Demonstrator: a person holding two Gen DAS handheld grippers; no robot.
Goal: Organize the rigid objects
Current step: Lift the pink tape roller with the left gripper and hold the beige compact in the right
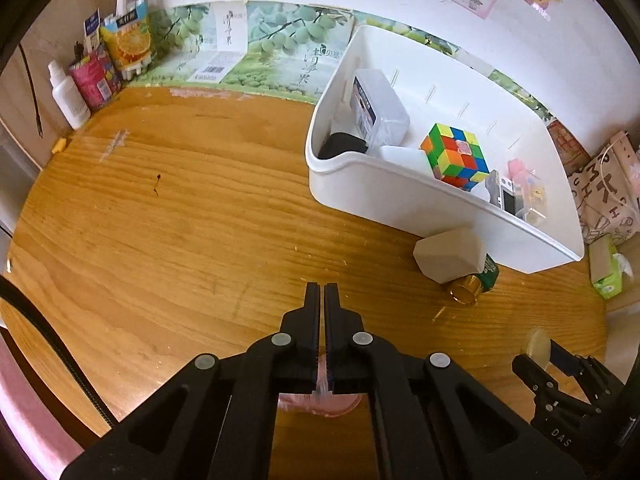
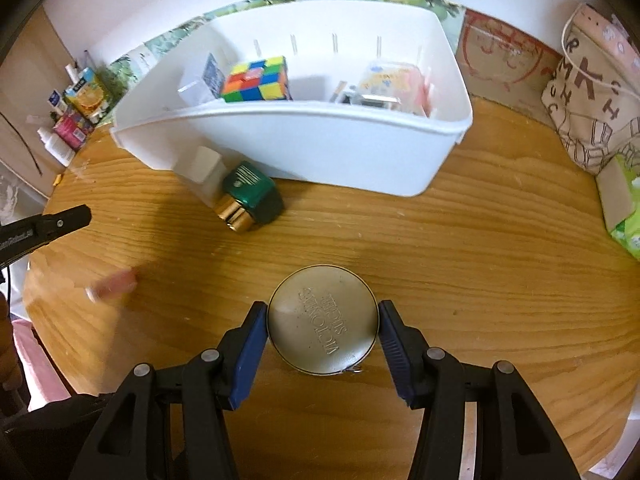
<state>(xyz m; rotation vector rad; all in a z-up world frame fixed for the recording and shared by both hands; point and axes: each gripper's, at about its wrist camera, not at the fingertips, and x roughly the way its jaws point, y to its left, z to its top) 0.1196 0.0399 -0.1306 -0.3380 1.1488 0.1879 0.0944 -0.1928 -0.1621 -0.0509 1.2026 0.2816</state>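
A blurred pink thing (image 2: pixel 114 283) lies left of the right gripper (image 2: pixel 323 330); its kind is unclear.

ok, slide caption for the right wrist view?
Right hand-held gripper clamps round tin above wooden table, white bin beyond.

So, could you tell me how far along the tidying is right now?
Done: the puzzle cube and small boxes sit in the white bin. In hand: the right gripper clamps the round tin. Left: the green bottle and a pink item on the table.
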